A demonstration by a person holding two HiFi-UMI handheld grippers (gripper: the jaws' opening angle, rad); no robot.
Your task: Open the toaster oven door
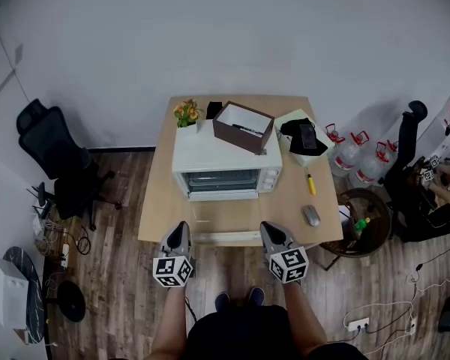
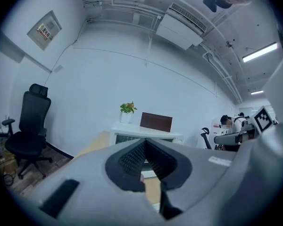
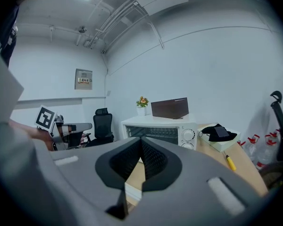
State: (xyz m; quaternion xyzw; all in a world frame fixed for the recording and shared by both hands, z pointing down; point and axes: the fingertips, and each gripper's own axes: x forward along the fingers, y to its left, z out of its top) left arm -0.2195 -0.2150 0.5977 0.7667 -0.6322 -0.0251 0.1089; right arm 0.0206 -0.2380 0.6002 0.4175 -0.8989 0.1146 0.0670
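the toaster oven sits on the middle of the table, its front turned toward the person. the door looks shut, with its glass flat against the front, so the task has not started.

the left gripper and the right gripper hang side by side just off the near edge of the table, well apart from the oven. in each gripper view the jaws meet at their tips with nothing between them, so both are closed and empty.

what matters for the reach is that the oven lies straight ahead, farther away, and about midway between the two grippers, so neither is clearly the closer. the door's long side runs left to right across the front, with the knobs at its right end. any handle would likely follow that same line, but no view shows it sharply enough to place. the jaws would need to part before closing over such a bar. a brown box and a small plant stand on or behind the oven's top and seem out of the way.
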